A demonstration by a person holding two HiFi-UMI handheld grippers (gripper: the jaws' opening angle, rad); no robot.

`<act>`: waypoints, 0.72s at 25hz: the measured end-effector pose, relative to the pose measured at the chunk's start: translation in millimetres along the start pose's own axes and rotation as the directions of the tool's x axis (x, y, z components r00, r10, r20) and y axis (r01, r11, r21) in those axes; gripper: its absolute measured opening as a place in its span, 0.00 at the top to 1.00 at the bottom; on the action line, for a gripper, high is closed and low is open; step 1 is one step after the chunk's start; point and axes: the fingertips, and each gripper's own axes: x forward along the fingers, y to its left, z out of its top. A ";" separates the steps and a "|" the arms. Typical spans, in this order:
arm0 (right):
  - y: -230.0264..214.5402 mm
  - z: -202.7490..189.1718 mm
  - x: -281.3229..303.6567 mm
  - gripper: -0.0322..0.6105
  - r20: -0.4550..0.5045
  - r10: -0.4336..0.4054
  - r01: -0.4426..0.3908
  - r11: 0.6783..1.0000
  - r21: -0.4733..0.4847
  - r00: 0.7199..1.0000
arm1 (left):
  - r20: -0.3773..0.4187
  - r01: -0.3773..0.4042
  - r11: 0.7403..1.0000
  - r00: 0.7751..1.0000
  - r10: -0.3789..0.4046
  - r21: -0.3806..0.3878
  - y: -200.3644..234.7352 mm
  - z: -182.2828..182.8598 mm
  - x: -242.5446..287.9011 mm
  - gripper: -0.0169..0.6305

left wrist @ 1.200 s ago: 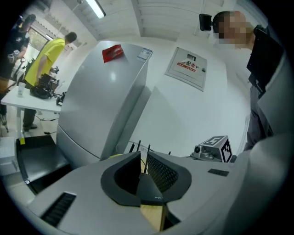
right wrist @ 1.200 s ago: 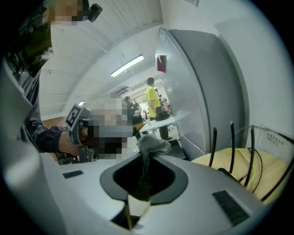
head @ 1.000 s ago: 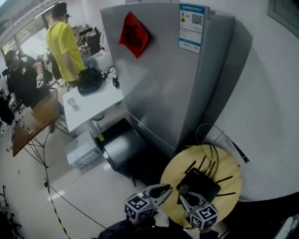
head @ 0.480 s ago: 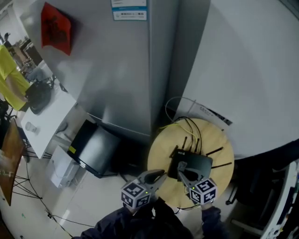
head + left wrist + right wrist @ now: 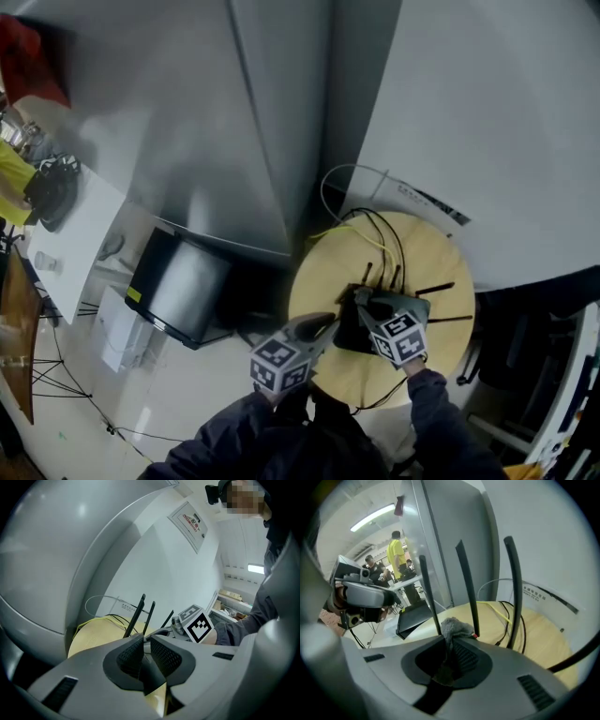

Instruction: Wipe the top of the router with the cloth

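Observation:
A black router [image 5: 348, 330] with several antennas lies on the round wooden table [image 5: 323, 272]. My right gripper [image 5: 362, 299] hovers over the router's top, shut on a small grey cloth [image 5: 454, 626]. In the right gripper view [image 5: 451, 640] three antennas [image 5: 467, 585] stand upright just beyond the jaws. My left gripper [image 5: 325, 322] hangs at the table's near-left edge beside the router, shut with nothing in it. In the left gripper view [image 5: 146, 642] antennas [image 5: 136, 617] and the right gripper's marker cube [image 5: 198, 625] lie ahead.
Yellow and black cables [image 5: 375, 230] loop over the table's far side. A tall grey refrigerator [image 5: 234, 122] stands behind the table, with a black box [image 5: 178, 286] on the floor to its left. A white table [image 5: 66, 244] and a person in yellow [image 5: 396, 555] are further off.
The right gripper has moved forward with the cloth, from the router's near edge to over its top. The left gripper has stayed by the table's edge. The head view has swung right.

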 end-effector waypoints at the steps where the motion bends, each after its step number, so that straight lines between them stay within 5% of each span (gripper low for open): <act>1: -4.1 -0.9 6.3 0.85 -0.018 -0.007 0.007 1.000 -0.012 1.000 | -0.003 0.000 1.000 1.000 0.000 -0.002 2.3 -0.1 1.9 0.93; 18: 6.9 -24.3 43.1 0.85 -0.211 0.007 -0.047 0.982 -0.185 0.978 | -0.023 -0.016 1.000 1.000 0.016 -0.016 14.1 -14.1 -5.8 0.93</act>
